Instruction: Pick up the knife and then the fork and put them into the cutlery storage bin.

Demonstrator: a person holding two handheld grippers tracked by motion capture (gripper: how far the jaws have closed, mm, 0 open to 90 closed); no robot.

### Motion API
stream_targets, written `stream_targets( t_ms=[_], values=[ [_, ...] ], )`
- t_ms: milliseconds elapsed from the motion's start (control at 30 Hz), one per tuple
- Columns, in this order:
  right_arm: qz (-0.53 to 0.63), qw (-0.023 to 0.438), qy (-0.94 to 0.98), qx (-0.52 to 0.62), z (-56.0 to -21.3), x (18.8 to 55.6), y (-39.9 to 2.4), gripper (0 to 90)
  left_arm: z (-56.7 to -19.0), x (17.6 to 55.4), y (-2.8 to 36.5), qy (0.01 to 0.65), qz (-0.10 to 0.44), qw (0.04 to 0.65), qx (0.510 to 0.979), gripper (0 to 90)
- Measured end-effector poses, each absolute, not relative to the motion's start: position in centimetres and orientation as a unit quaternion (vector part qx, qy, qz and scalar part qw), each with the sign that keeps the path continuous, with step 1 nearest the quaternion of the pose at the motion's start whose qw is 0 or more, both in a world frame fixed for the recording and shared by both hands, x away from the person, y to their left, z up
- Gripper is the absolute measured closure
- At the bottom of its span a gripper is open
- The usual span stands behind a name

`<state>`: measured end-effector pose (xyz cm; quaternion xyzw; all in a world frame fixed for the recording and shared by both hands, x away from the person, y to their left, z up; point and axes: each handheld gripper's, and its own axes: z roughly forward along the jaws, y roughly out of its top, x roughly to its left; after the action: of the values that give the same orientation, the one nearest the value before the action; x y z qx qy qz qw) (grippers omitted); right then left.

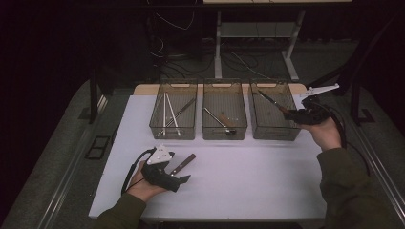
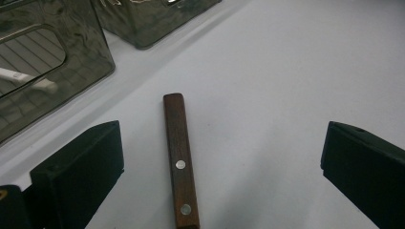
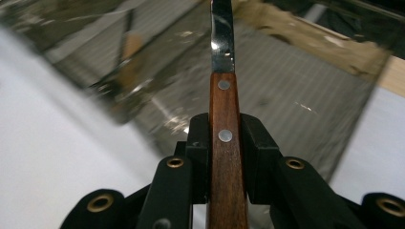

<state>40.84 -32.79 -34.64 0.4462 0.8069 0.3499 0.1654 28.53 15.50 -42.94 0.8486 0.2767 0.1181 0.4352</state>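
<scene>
The right gripper [image 1: 292, 113] has its jaws clamped on the wooden handle of a knife [image 3: 224, 138], held over the right bin [image 1: 292, 134] at the far right of the surface [image 1: 248, 181]; the blade points into the bin. The left gripper [image 1: 184, 179] rests at the near left, jaws wide apart with nothing between the pads. A second knife [image 2: 180, 162] lies flat on the surface between those open jaws, touching neither. The middle bin [image 1: 224, 134] and left bin [image 1: 173, 134] hold other utensils.
</scene>
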Motion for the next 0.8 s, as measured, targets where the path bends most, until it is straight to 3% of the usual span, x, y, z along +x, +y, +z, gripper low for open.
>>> stream_targets(
  t_ms=[300, 533, 800],
  values=[
    [0.314, 0.161, 0.789, 0.503, -36.6, 45.1, -33.1, 75.7, -42.9, 28.5, 15.4, 0.272, 0.116, 0.432, 0.852, 0.0],
    [0.277, 0.146, 0.803, 0.507, -38.5, 46.4, -32.2, 75.0, -42.9, 28.4, 15.4, 0.269, 0.114, 0.434, 0.852, 0.1],
    [0.318, 0.154, 0.789, 0.503, -37.8, 45.8, -33.0, 52.1, -42.9, 28.5, 15.4, 0.272, 0.115, 0.432, 0.852, 0.4]
  ],
)
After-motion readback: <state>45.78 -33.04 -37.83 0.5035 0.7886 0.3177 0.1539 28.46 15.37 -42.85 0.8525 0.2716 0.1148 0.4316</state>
